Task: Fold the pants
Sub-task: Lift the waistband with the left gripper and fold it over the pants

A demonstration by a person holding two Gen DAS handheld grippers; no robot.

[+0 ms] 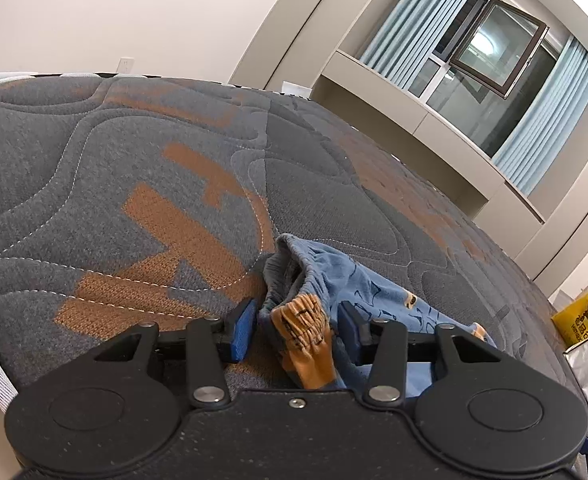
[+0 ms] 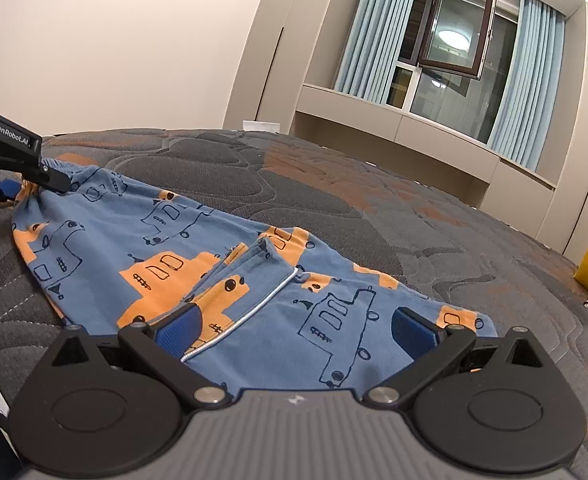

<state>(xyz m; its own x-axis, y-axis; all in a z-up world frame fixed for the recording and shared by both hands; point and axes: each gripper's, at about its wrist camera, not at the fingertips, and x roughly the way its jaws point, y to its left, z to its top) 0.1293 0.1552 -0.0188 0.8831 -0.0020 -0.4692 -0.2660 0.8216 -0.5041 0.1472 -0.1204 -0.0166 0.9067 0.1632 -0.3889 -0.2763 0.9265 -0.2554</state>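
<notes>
Left wrist: pants (image 1: 313,320) bunched between hand-held gripper (image 1: 294,326) pads.

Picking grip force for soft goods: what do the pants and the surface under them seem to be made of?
The pants look like soft matte cotton-type knit: they drape limply, bunch into fine gathers at the waistband, and carry a flat print. The mattress looks like coarse woven or knitted fabric, quilted: visible weave texture and stitched curved seams over padded bulges. The exact fibres cannot be told.
</notes>
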